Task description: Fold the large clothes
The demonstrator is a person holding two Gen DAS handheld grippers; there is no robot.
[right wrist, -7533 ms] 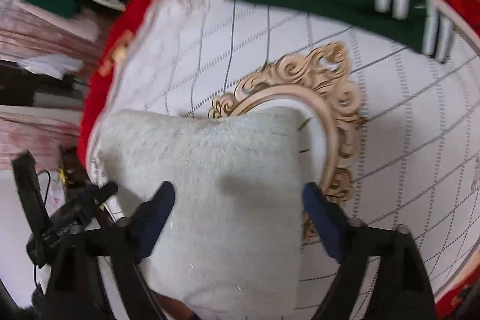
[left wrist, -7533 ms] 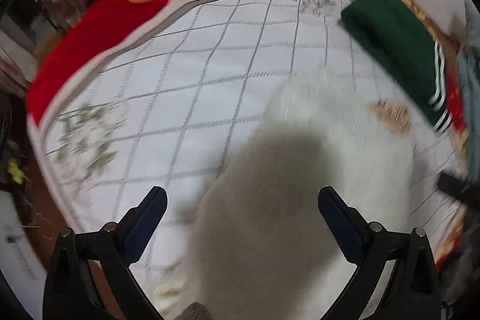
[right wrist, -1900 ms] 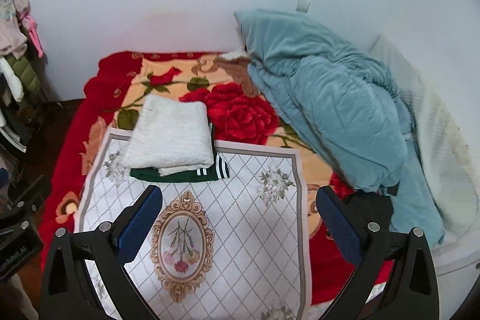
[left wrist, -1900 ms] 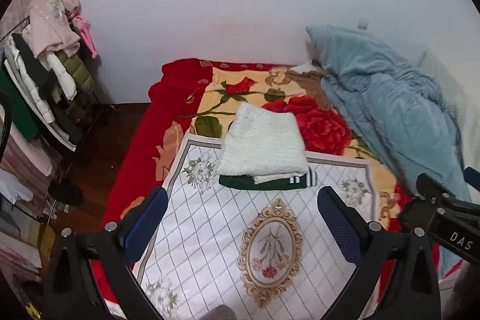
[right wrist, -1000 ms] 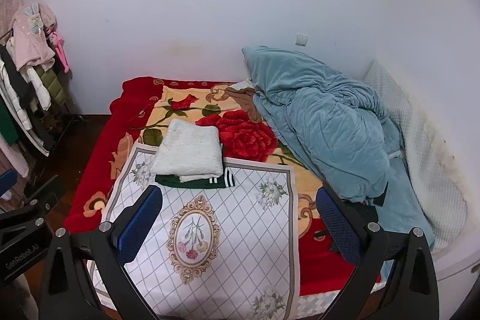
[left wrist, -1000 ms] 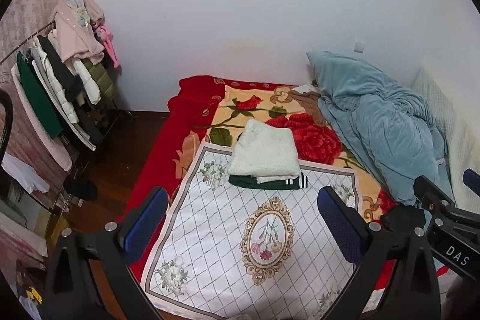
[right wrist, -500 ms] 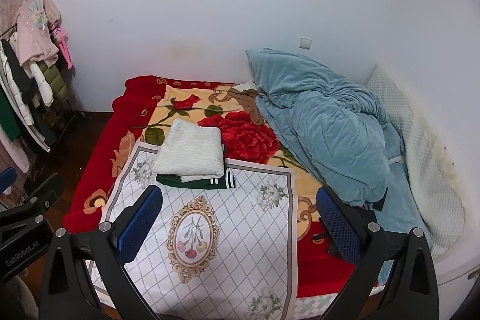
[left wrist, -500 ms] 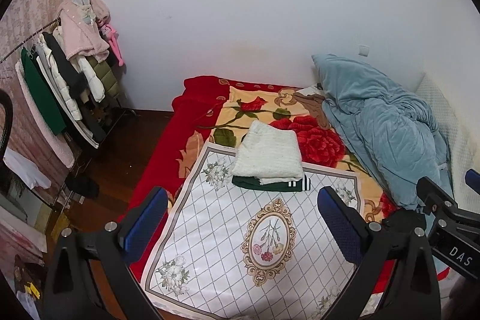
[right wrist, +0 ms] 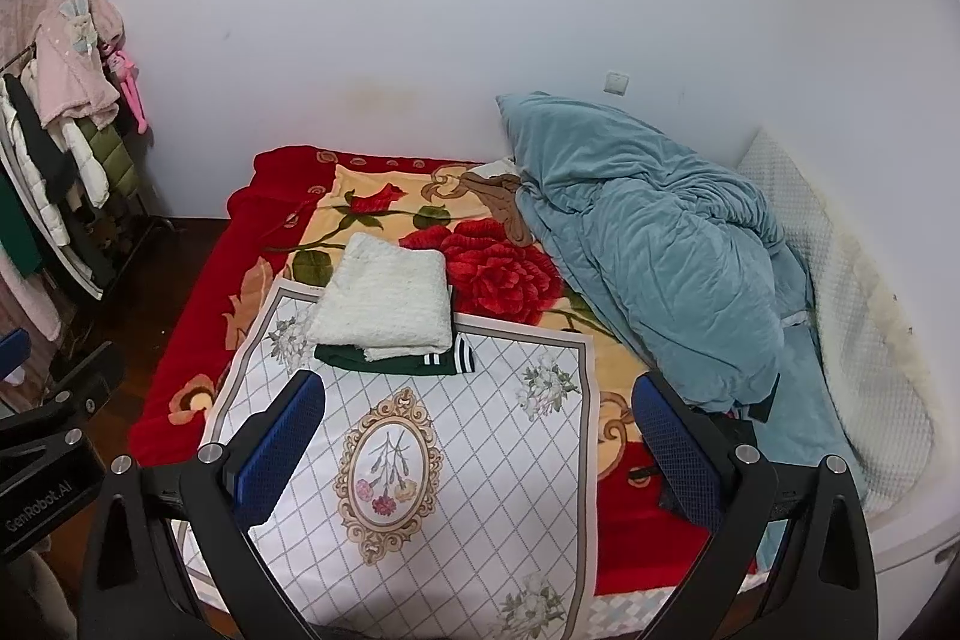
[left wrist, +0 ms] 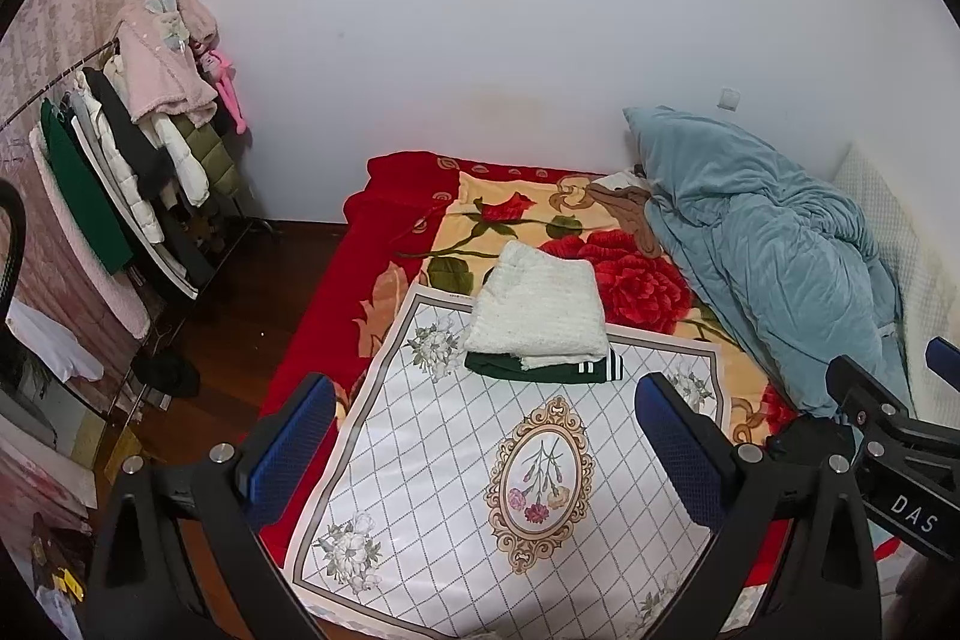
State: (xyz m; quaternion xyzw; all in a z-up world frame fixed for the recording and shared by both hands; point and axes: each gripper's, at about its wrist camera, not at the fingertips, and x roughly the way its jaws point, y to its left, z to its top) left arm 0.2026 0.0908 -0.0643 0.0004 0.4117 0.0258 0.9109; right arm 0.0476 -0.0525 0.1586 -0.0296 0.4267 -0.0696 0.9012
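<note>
Both tongs point(left wrist: 486, 436) point(right wrist: 480, 430), wide open and empty, have pulled back; white garment point(right wrist: 384, 298) half hides green one point(right wrist: 396, 361).

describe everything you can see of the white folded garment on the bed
The white garment is folded into a neat, thick rectangle with a fuzzy, knitted-looking texture. It lies flat atop a folded green garment with white stripes, whose front edge sticks out beneath it. The stack straddles the far edge of the white mat and the red floral blanket. Nothing grips it.
</note>
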